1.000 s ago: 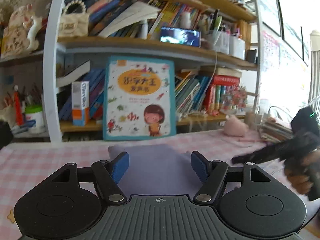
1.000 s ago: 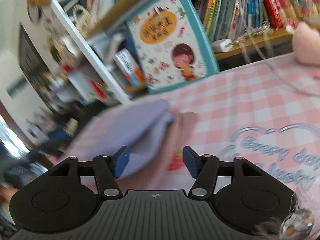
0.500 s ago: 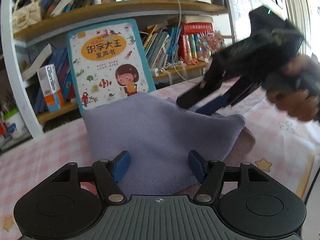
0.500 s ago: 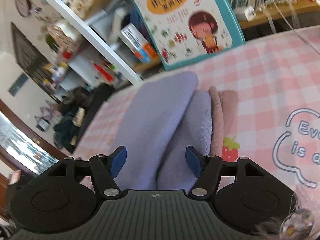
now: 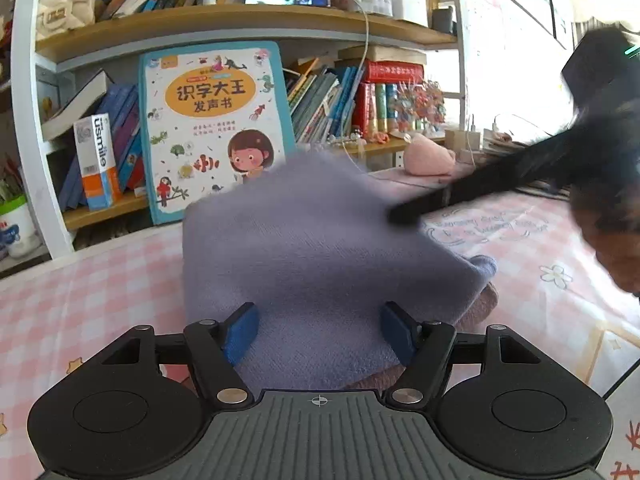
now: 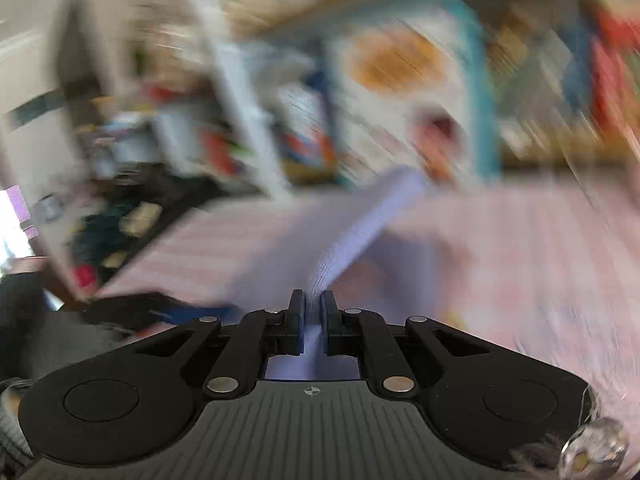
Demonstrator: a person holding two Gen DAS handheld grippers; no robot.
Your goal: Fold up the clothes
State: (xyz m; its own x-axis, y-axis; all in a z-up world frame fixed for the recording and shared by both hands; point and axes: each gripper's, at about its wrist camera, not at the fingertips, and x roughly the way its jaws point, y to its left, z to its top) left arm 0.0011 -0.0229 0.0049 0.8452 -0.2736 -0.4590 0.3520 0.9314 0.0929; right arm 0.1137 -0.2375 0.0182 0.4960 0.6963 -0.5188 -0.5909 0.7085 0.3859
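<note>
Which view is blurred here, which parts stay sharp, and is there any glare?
Right wrist view: background heavily smeared; only the right gripper, shut on the purple cloth, stays sharp. Left wrist view: bookshelf and picture book are crisp, the lifted cloth edge and the right gripper are blurred, and the window is blown out white.

home study: bookshelf [image 5: 240, 24] w/ kids' book [image 5: 212, 128], checked tablecloth [image 5: 80, 292].

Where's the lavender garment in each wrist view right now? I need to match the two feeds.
Left wrist: lavender garment fills the centre, lifted, between the left gripper's spread fingers.
Right wrist: a fold of it runs from centre into the shut right gripper.
Shared landmark: the teal-bordered children's book, blurred in the right view.
</note>
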